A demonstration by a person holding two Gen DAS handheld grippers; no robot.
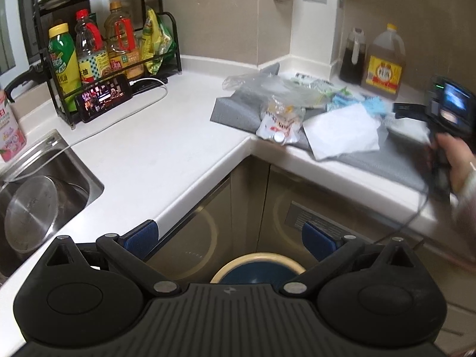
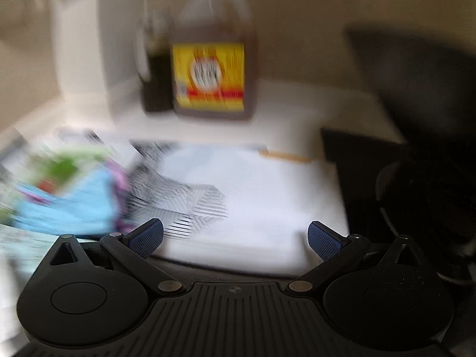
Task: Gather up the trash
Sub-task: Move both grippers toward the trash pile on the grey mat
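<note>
On the table (image 1: 166,154) corner, trash (image 1: 300,113) is heaped on a grey mat (image 1: 383,160), backed by an oil jug (image 1: 385,62). Both the left tool (image 1: 232,238) and right tool (image 2: 235,236) are held wide open, empty.

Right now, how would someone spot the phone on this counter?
Find the black condiment rack left of the counter corner. The phone leans against its base, the only lit screen there, with a white cable plugged in.

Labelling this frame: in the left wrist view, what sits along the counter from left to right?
Sink → bottle rack → phone → trash pile → dark bottle → yellow-labelled jug → right gripper.
</note>
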